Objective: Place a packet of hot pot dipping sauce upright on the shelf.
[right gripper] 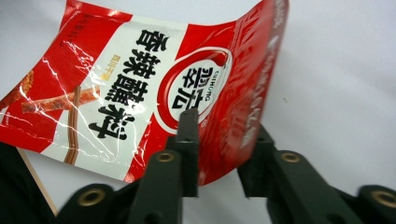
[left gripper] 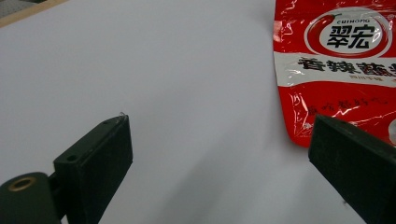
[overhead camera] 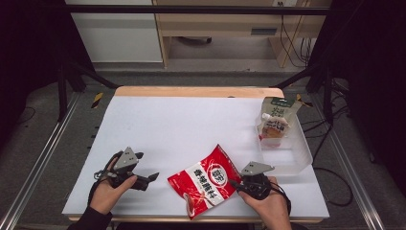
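The white desk (overhead camera: 191, 124) carries a clear bin (overhead camera: 294, 155) at its right edge, well apart from your hands, with a green-capped pouch (overhead camera: 275, 120) standing in it. The red sauce packet (overhead camera: 207, 181) lies near the front edge between your hands, its long axis running diagonally from front-left to back-right. Your right tongs (overhead camera: 235, 184) are the nearer: they pinch its right edge, which curls up between the jaws. Your left tongs (overhead camera: 152, 175) rest spread and empty, with the packet to their right.
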Tool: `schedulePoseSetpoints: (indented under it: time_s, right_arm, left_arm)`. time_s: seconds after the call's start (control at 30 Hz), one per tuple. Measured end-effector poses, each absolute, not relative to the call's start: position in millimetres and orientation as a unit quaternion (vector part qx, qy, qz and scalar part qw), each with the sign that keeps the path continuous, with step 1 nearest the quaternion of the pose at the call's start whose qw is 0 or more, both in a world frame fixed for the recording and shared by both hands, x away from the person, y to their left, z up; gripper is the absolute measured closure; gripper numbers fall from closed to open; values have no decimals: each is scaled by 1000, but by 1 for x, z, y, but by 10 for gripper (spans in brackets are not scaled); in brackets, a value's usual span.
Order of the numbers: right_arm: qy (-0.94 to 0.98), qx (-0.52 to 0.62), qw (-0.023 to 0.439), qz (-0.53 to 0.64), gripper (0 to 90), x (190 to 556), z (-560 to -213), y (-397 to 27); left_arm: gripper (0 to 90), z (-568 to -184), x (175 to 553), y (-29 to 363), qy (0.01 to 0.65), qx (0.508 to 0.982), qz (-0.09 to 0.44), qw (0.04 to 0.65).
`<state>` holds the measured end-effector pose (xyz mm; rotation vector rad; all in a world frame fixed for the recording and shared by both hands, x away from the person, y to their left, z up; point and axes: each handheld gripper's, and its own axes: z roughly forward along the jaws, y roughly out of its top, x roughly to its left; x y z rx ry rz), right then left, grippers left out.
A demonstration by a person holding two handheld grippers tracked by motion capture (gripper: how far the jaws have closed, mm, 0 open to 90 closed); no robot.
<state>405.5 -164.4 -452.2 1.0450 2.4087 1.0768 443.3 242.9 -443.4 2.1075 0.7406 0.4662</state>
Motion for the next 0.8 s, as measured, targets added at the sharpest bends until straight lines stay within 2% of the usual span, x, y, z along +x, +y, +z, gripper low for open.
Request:
schedulePoseSetpoints:
  time_s: [0.2,0.6,0.8]
  right_arm:
    - [845,348,166,370,882,413,-443,-155]
    - [862,266,206,380,900,440,-404,-120]
    - [863,238,214,390,900,455,-388,-107]
  left_arm:
    - [67,-443,442,242,292,841,187,415]
    - [79,-429,440,238,268,844,190,424]
    - [109,-408,452,238,257,840,218,426]
